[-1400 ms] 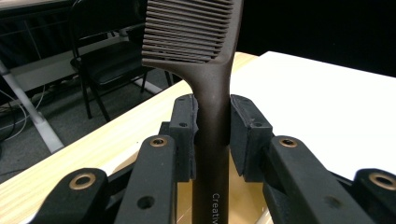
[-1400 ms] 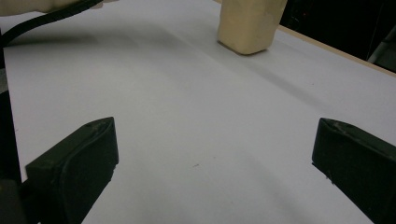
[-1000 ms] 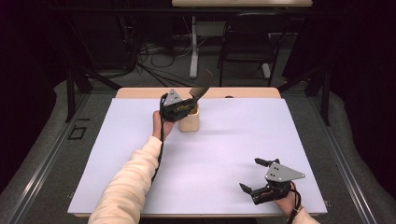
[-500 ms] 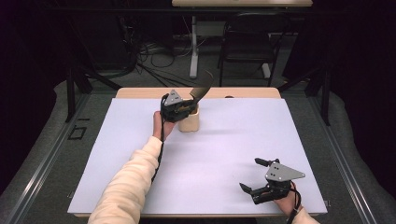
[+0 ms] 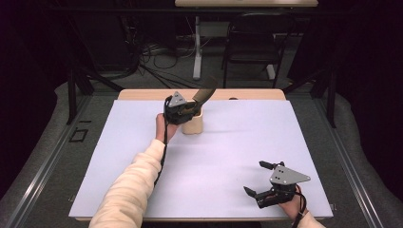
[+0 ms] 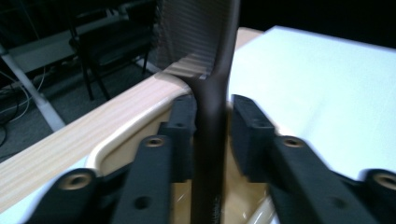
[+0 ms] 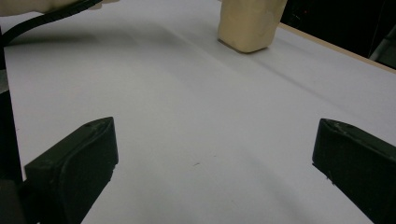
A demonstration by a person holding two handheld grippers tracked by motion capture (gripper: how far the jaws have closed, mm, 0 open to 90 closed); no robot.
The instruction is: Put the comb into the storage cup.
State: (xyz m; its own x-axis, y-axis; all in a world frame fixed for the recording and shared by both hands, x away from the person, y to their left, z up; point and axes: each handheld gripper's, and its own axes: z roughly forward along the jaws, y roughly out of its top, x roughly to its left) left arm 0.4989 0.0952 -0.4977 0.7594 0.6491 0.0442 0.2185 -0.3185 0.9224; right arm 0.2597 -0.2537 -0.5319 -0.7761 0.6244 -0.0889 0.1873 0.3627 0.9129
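Observation:
A cream cup point(image 5: 193, 124) stands at the back of the white table sheet point(image 5: 237, 142), and a dark spatula point(image 5: 205, 94) leans out of it. My left gripper point(image 5: 192, 108) hovers over the cup's mouth. In the left gripper view the spatula's handle point(image 6: 210, 140) stands between the pads point(image 6: 252, 135), over the cup's rim point(image 6: 107, 149). The jaws have just been opening, with a thin gap at the right pad. My right gripper point(image 5: 254, 177) rests open near the front right, nothing between its fingers point(image 7: 74, 163). The cup point(image 7: 250, 23) lies far ahead of it.
The wooden table edge point(image 5: 247, 94) runs behind the cup. Behind the table are a chair point(image 5: 249, 42), a desk leg and floor cables. The left sleeve point(image 5: 133, 185) crosses the sheet's front left.

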